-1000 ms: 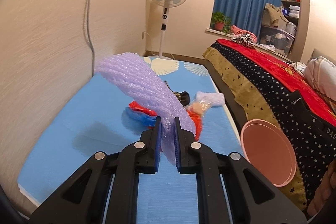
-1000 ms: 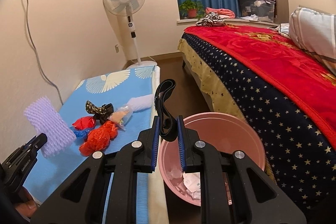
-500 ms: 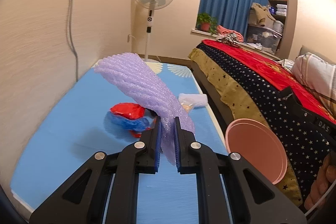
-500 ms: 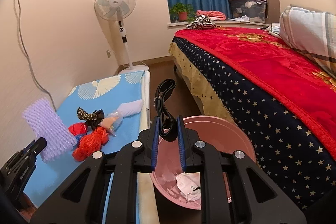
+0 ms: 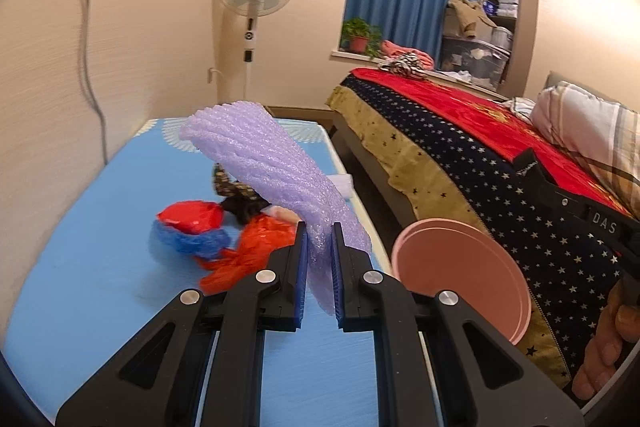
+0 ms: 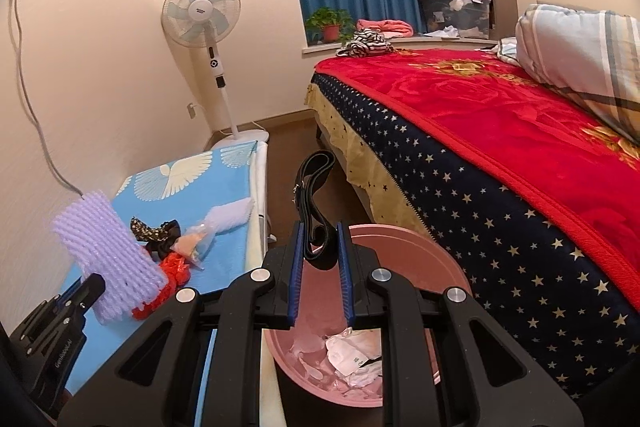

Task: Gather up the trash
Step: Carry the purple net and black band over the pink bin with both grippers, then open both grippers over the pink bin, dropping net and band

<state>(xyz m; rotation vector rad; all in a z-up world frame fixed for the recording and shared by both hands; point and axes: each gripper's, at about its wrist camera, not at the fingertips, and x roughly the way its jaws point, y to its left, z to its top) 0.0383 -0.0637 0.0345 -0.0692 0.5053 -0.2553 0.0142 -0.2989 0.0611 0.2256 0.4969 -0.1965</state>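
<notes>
left claw [image 5: 318, 263] grips purple foam net [image 5: 272, 171], shifted toward pink bin [image 5: 460, 267] | right claw [image 6: 319, 273] holds black strap [image 6: 314, 187]

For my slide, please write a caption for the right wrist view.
Right gripper holds a black strap above the pink bin.

A low blue mat [image 5: 80, 287] printed with white wing shapes lies along the cream wall, carrying a small heap of litter: a crumpled red plastic bag [image 5: 248, 251], a red-and-blue bundle [image 5: 188, 227], a dark gold-speckled wrapper [image 6: 154, 233], a clear bag with something peach-coloured inside [image 6: 192, 241] and a pale lilac foam sleeve [image 6: 232, 213] near the mat's edge. Beside the mat, on the brown floor [image 6: 280, 187], stands a round pink plastic bin [image 6: 444, 267] holding crumpled white paper [image 6: 352, 351], close against a bed [image 6: 500, 227] covered with a navy star-print spread and a red blanket.
</notes>
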